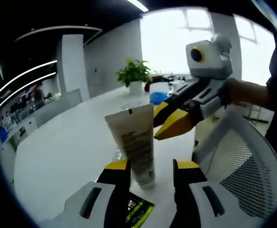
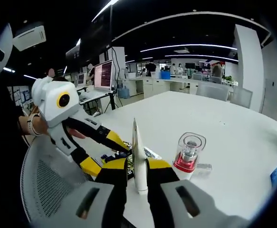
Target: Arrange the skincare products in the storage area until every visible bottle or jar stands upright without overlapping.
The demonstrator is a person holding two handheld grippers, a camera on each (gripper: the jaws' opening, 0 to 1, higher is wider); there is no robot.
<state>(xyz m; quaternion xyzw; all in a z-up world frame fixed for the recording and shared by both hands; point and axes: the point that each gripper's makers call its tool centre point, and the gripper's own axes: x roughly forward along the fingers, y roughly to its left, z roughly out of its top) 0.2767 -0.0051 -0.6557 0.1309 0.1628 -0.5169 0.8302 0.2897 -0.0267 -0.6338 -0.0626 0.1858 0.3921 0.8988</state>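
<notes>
Left gripper view, white tube (image 1: 134,142) upright between left tool (image 1: 151,172) jaws, open, right tool (image 1: 169,121) beside tube, open.

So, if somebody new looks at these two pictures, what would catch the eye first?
Probably the cream tube, standing on its cap on the white table between the left gripper's yellow-tipped jaws, with the right gripper reaching in beside its upper part. Next, in the right gripper view, the clear bottle with a red base standing upright just right of the tube.
</notes>
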